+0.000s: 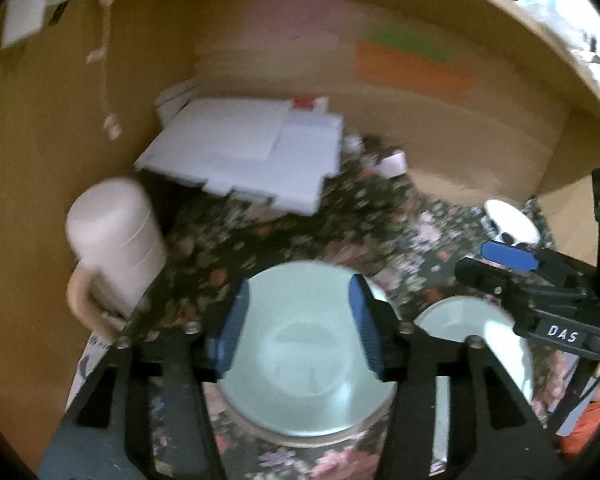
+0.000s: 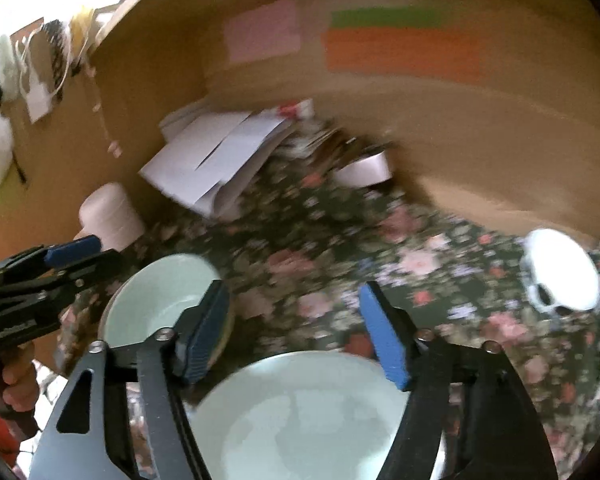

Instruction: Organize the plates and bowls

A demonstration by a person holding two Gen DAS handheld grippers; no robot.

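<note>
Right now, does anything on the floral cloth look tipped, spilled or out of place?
Yes: the pinkish mug at the left looks to be standing upside down, handle low by the cloth. The white papers behind it lie in a loose, skewed pile. The two pale green bowls sit upright, apparently empty; no spill shows.

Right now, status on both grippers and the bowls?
Left gripper open above left bowl. Right gripper open above right bowl. Nothing held. Mug beside left bowl.

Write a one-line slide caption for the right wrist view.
Right hand-held gripper open above a pale green bowl on a floral cloth, second bowl at left.
</note>
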